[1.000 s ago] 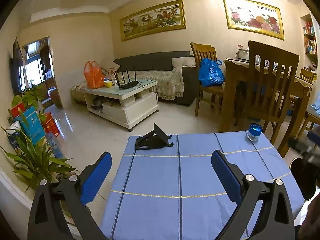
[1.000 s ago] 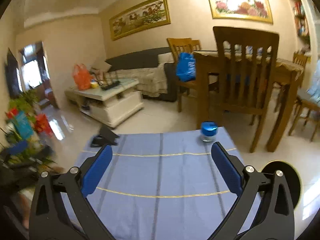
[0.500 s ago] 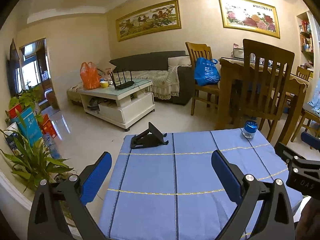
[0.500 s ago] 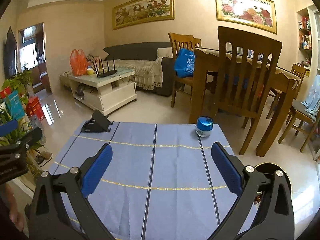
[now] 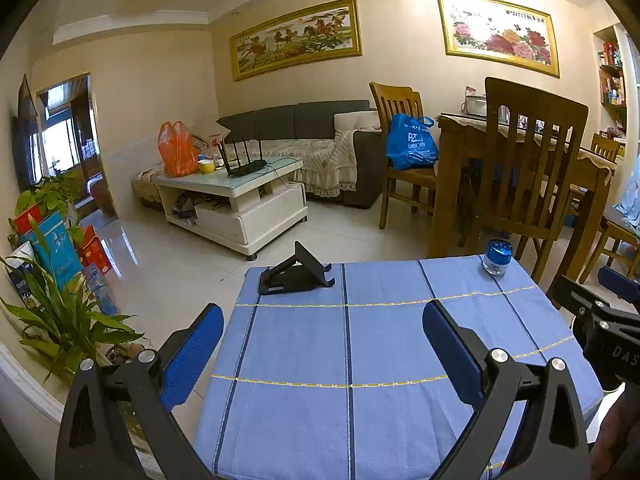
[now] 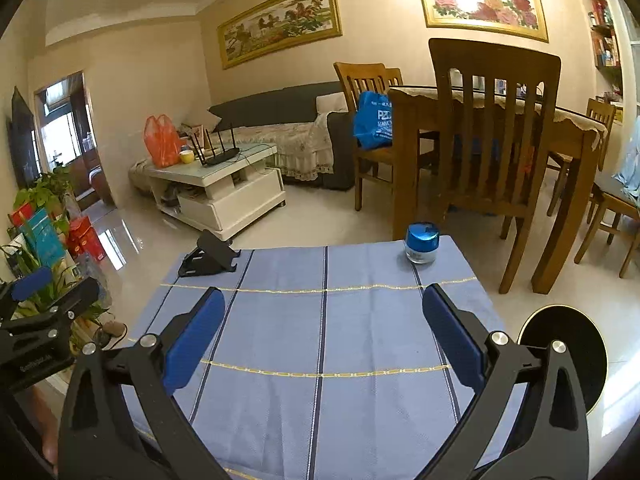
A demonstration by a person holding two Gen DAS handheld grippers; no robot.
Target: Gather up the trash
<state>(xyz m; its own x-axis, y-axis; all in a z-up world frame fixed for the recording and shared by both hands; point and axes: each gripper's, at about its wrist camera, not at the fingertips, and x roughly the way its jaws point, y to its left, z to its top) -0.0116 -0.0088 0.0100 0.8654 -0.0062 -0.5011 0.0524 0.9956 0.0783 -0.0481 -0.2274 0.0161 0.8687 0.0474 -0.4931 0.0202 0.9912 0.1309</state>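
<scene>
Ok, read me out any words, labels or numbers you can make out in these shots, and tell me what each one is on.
"PZ": on the blue bag hanging on the chair; the smaller print under it is too blurred to read.
"DAS": on the body of the right gripper, cut off at the picture's edge.
Label on the blue-lidded jar: too small to read.
Raised lettering on the left gripper: blurred.
Characters on the flower painting: too small to read.

Black round thing (image 6: 562, 354) part hidden behind right gripper (image 6: 322, 322).
</scene>
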